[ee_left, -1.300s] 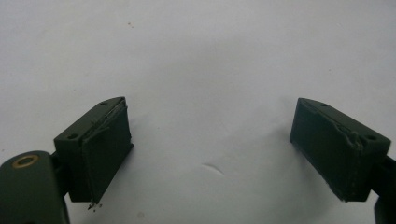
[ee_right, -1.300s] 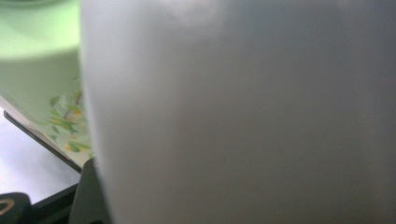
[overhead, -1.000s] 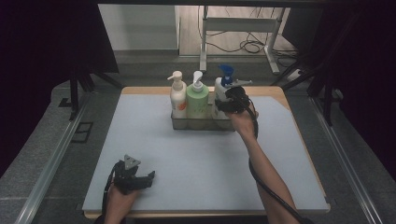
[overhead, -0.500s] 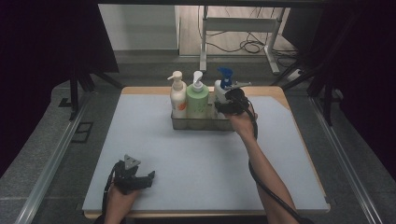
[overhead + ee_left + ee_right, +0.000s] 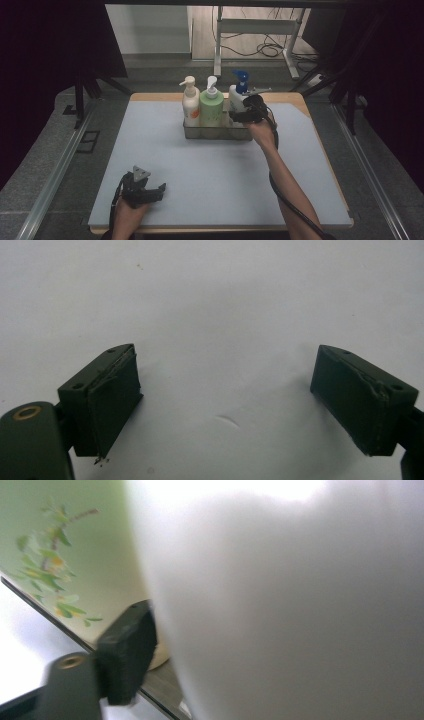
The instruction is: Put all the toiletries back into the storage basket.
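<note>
Near left: left gripper [image 5: 159, 190] on the mat [image 5: 210, 170], jaws spread, nothing between. Far centre: tray [image 5: 215, 132] with 3 bottles: cream [image 5: 190, 102], green [image 5: 212, 106], white bottle [image 5: 235, 100] with blue sprayer. Right gripper [image 5: 235, 116] around the white bottle, jaws just opening, 1 pad [image 5: 127, 655] slightly clear of it.

We've got a cream bottle [image 5: 190, 102], a green one [image 5: 211, 109] with a leafy print, and a white bottle [image 5: 235, 99] with a blue sprayer.

White bottle [image 5: 300, 605] hides 1 jaw.
</note>
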### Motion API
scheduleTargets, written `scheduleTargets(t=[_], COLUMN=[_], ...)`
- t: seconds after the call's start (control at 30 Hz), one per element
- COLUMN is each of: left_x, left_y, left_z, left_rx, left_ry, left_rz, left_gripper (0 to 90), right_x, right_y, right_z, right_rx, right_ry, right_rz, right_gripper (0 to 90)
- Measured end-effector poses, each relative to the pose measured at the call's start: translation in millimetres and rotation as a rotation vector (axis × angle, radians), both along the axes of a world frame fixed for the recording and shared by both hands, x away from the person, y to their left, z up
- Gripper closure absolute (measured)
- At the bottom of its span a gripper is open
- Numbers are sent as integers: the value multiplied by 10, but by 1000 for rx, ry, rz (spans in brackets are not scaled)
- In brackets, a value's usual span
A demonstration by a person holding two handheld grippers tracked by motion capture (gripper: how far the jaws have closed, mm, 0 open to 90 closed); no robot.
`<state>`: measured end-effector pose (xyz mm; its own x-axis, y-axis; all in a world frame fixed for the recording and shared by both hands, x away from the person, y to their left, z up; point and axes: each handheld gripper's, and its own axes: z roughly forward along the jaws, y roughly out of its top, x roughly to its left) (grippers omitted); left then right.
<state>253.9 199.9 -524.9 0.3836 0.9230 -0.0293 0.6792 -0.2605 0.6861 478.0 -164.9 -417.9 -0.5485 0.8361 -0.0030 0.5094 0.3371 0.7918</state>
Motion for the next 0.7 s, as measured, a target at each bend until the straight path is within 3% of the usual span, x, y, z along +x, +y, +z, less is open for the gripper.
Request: scheduleTargets(t=[0.2,0.7], left_x=[-1,-2], left_y=[0,0], left_z=[2,2], left_rx=[1,2], left_ry=[1,1], left_rz=[0,0], left_gripper=[121,121], right_x=[-49,-263], right_y=[-24,-149], right_z=[44,73], right_rx=[6,7], right_ry=[-30,-8], right_rz=[2,77], right_gripper=[138,138])
